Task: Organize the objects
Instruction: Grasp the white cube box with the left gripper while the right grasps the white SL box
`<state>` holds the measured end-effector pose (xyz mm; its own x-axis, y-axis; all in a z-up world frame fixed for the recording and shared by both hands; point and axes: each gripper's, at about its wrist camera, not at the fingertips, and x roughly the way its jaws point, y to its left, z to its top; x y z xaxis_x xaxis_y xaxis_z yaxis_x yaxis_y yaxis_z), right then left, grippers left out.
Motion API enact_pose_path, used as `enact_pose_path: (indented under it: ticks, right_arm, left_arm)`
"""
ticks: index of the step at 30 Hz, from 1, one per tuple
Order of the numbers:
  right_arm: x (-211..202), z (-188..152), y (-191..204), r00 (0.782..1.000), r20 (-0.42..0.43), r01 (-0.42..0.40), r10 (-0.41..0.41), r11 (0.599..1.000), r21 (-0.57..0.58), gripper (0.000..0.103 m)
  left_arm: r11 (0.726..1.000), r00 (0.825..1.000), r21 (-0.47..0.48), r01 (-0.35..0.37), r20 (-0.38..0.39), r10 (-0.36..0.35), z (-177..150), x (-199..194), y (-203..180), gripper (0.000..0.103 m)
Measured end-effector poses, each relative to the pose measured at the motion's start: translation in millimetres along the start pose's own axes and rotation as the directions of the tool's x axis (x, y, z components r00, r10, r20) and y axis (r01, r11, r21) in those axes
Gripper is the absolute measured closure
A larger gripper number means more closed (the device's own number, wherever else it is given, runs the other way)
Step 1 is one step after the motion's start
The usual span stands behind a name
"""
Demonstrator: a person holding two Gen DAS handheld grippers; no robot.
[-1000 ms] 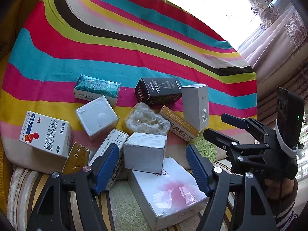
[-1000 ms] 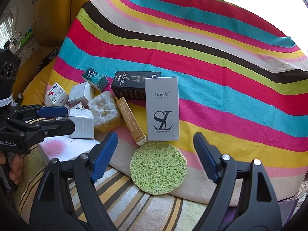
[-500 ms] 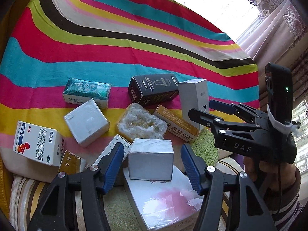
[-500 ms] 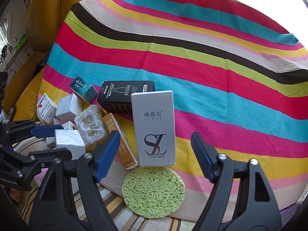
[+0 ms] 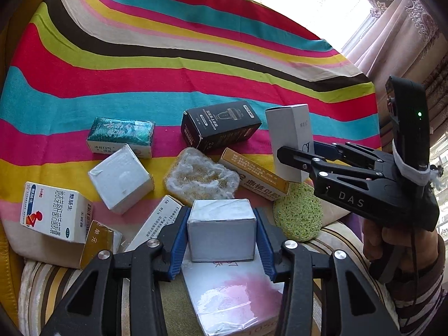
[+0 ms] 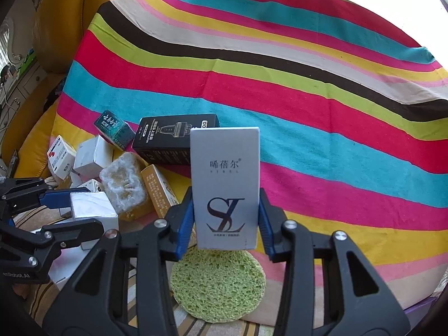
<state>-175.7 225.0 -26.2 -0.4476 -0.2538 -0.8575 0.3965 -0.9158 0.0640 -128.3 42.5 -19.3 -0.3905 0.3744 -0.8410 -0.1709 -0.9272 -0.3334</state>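
Clutter crowds the left gripper (image 5: 221,232), whose jaws clamp the silver cube (image 5: 221,229) atop the flat white box (image 5: 232,296); lifting carelessly could drag neighbours. Right gripper (image 6: 226,221) pinches the tall grey box (image 6: 225,184) low above the green sponge (image 6: 218,282); it may pivot.

The pink-stained white box (image 5: 235,296) at 6 o'clock is half buried under the silver cube (image 5: 221,229), bottom edge cut off.
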Motion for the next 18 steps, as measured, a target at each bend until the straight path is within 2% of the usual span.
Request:
enact_pose_path:
  ticks: [12, 18]
  right_arm:
    - [-42, -24, 3, 0.999, 0.051, 0.015, -0.018, 0.999, 0.044, 0.058]
    - [-66, -40, 11, 0.996, 0.074, 0.041, -0.046, 0.998, 0.055, 0.058]
  left_arm:
    - [1.000, 0.989, -0.010, 0.025, 0.147, -0.023, -9, -37, -6, 0.057]
    - [0.998, 0.981, 0.034, 0.056, 0.182, -0.061, -20, -51, -28, 0.057]
